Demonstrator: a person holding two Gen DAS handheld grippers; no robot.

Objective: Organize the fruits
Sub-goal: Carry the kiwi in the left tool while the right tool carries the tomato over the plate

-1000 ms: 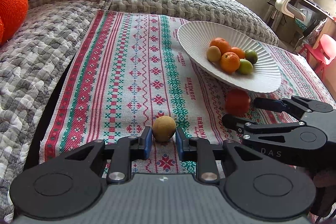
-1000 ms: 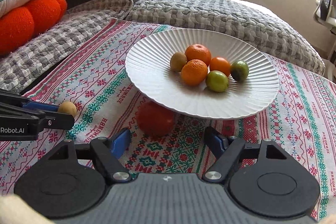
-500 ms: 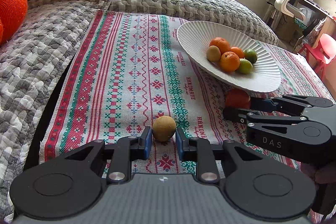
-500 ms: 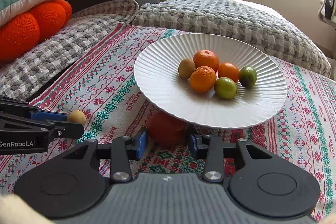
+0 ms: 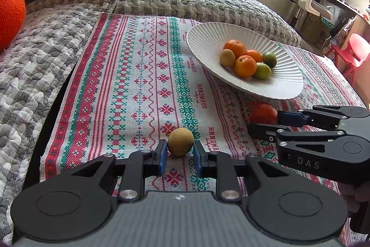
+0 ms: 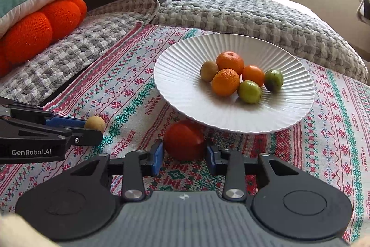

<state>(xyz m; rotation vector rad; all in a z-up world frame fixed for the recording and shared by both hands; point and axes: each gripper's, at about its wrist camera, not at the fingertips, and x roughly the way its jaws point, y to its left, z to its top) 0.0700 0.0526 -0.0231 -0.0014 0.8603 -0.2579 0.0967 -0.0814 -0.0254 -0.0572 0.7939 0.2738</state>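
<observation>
Since a second ago the right gripper [image 6: 184, 154] has narrowed from wide open onto the red fruit [image 6: 184, 140], while the left gripper [image 5: 178, 155] has hardly shifted. From the left wrist, its blue pads flank the small tan fruit [image 5: 180, 141] on the patterned cloth [image 5: 138, 75]; slight gaps show, so I cannot tell whether it grips. Ahead and to its right sits the white plate [image 5: 203, 38] of fruit. From the right wrist, the pads press both sides of the red fruit, directly ahead under the plate's near rim.
</observation>
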